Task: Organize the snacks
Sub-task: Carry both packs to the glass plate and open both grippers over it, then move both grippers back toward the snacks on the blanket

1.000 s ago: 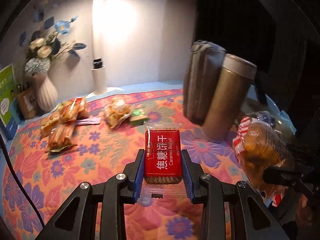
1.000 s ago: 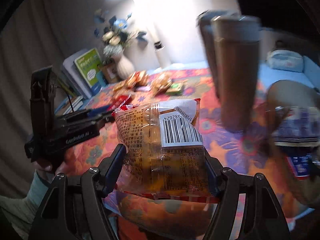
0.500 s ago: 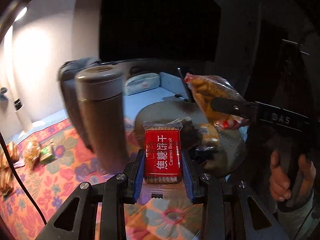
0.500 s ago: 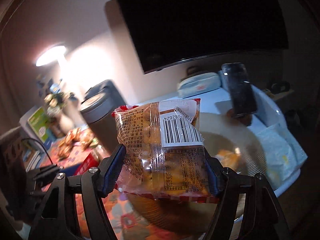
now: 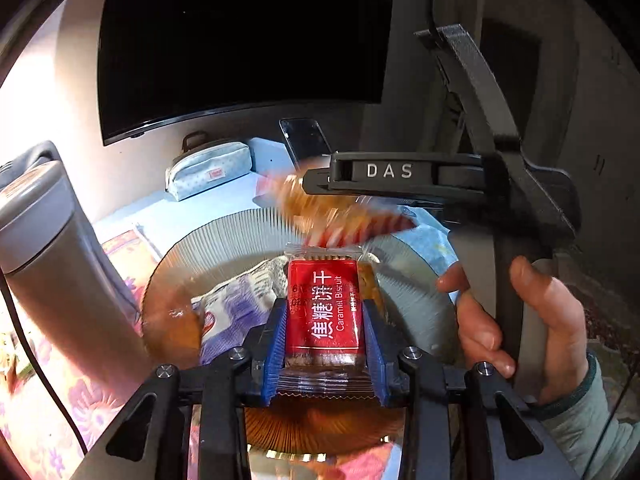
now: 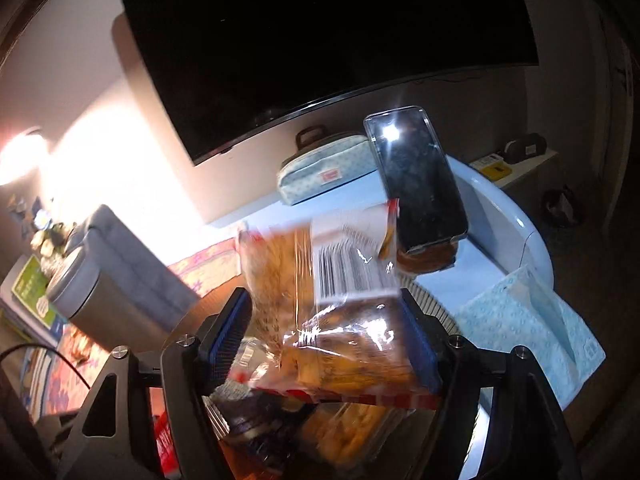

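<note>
My left gripper [image 5: 325, 346] clamps the red caramel biscuit packet [image 5: 325, 306], long axis toward twelve o'clock, directly over the amber fluted bowl [image 5: 256, 232]. My right gripper [image 6: 326, 332] holds the blurred pastry bag [image 6: 320, 280], whether loosening I cannot tell.

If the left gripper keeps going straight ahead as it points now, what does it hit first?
Most likely the white-and-purple snack packet lying in the ribbed amber glass bowl just past the red caramel biscuit pack held in its jaws; depth is uncertain.

Left gripper [image 5: 325, 344] clamps caramel biscuit packet [image 5: 325, 304] over bowl [image 5: 248, 232] (snacks inside).
</note>
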Tool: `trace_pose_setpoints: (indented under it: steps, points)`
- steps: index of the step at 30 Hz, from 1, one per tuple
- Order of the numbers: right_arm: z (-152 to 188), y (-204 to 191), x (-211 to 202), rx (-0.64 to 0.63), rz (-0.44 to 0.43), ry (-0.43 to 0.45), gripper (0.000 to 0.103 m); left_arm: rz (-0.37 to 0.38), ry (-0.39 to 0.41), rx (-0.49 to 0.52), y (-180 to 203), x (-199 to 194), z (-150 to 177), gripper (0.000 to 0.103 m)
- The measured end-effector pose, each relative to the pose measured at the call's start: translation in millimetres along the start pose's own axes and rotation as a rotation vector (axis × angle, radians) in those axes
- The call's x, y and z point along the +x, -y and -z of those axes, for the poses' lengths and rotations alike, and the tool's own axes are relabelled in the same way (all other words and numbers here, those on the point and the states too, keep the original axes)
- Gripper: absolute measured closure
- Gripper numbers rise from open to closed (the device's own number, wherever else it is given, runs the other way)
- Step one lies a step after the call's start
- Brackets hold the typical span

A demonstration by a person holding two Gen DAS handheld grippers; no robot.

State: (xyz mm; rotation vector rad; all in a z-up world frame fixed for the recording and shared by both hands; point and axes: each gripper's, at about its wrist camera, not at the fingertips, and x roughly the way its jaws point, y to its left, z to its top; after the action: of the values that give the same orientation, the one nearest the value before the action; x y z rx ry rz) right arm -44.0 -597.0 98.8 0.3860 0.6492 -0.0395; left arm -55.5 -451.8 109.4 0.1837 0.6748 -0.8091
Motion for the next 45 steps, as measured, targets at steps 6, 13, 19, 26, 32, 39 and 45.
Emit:
trace_pose_setpoints:
  steps: [6, 13, 19, 26, 32, 39, 45]
  points:
    - [7, 10, -7, 0.016, -0.027, -0.005, 0.030, -0.038, 0.005, 0.043, 6, 3, 7, 0.037]
    - [19, -5, -23, -0.016, -0.080, -0.026, 0.030, -0.049, 0.004, 0.027, -3, -12, 15, 0.037]
    - [31, -38, -57, -0.092, -0.167, 0.007, 0.028, -0.081, 0.022, -0.018, -26, -44, 38, 0.037]
    - [53, -92, -71, -0.181, -0.293, -0.020, 0.024, -0.162, 0.026, -0.190, -84, -92, 74, 0.037]
    - [74, -150, -63, -0.281, -0.364, -0.072, 0.024, -0.266, 0.065, -0.324, -144, -144, 109, 0.037]
    - [100, -227, -33, -0.398, -0.463, -0.189, 0.024, -0.389, 0.121, -0.474, -217, -202, 149, 0.037]
    - [130, -293, 1, -0.498, -0.484, -0.290, 0.024, -0.512, 0.146, -0.534, -274, -239, 170, 0.037]
